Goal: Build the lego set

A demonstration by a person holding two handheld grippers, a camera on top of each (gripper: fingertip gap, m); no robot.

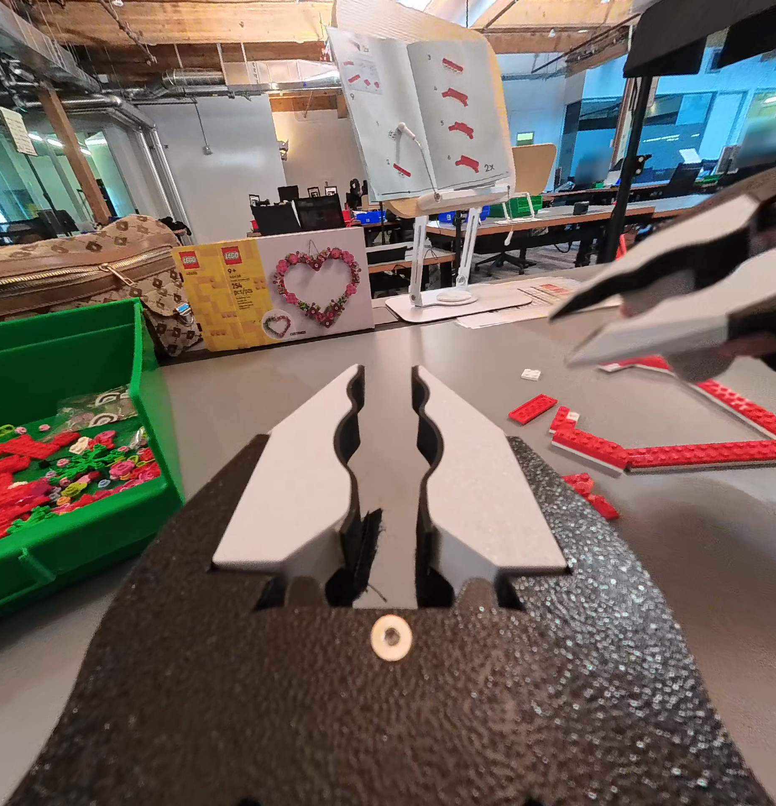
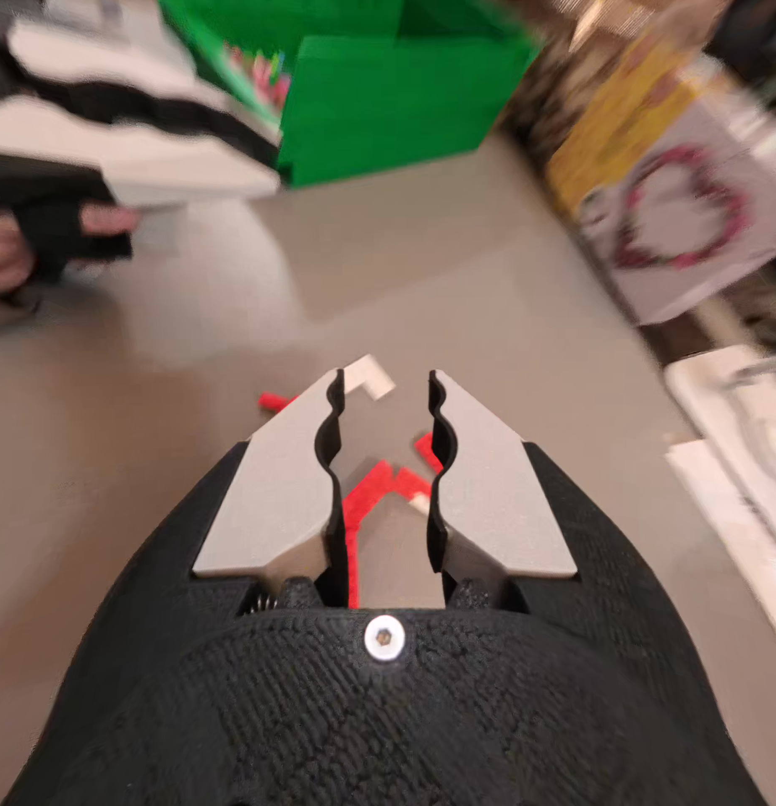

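The left tool (image 1: 388,375) hangs low over the grey counter (image 1: 464,349) with its two pale fingers parted and nothing between them. The right tool (image 2: 386,377) is likewise spread and empty, tilted down over the work; in the left wrist view it shows as a blurred shape at the right edge (image 1: 565,340).

Just under the right tool lies the partly built red plate frame on its pale underlayer (image 1: 682,453), an angular outline of thin studded strips flat on the counter. Beside its near corner sit a loose flat red plate (image 1: 532,408), a small white L-shaped piece (image 2: 371,377) and a few small red bits (image 1: 591,497). Farther left stands the green plastic bin (image 1: 72,514) holding loose red, pink and green pieces. Behind are the yellow and white set box with a heart wreath picture (image 1: 277,292), a patterned brown fabric bag (image 1: 85,261), and an open instruction booklet on a white stand (image 1: 421,117).

By my judgement the frame is light and stiff along each strip but weak at its joints, so it would likely flex or pop apart if lifted by one end; holding near a corner while pressing seems safer. The loose plates are thin, smooth and lie flat, so they are best pinched across their narrow edges, and could skid on the counter.
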